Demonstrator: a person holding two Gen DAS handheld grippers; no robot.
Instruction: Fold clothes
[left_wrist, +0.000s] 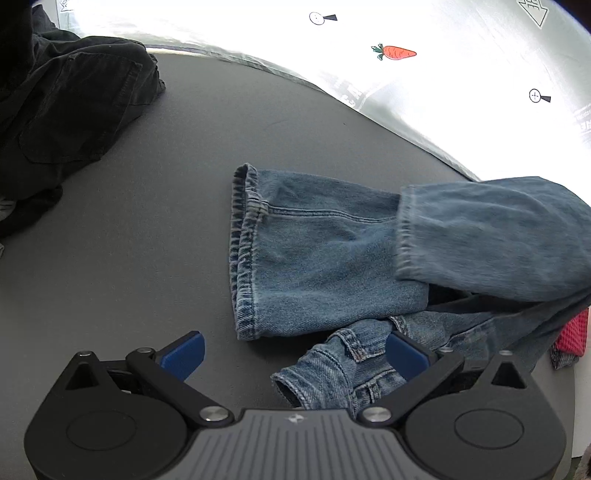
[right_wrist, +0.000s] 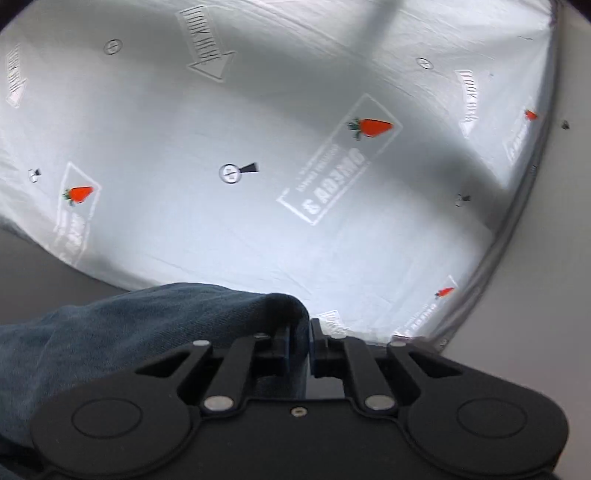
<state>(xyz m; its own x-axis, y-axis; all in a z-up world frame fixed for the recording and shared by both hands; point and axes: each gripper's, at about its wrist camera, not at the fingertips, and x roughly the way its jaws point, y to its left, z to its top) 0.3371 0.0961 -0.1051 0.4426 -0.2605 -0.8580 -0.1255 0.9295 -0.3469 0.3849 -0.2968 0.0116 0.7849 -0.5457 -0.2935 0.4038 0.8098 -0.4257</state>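
A pair of blue jeans lies on the grey table. One leg is spread flat with its hem to the left; the other leg hangs lifted at the right. The waistband is bunched near my left gripper, which hovers just above the table, open, with its right blue pad over the bunched denim. In the right wrist view my right gripper is shut on a fold of the jeans, held up off the table and draping to the left.
A heap of dark clothes sits at the table's far left. A white sheet with carrot prints backs the table. Something red shows at the right edge under the jeans.
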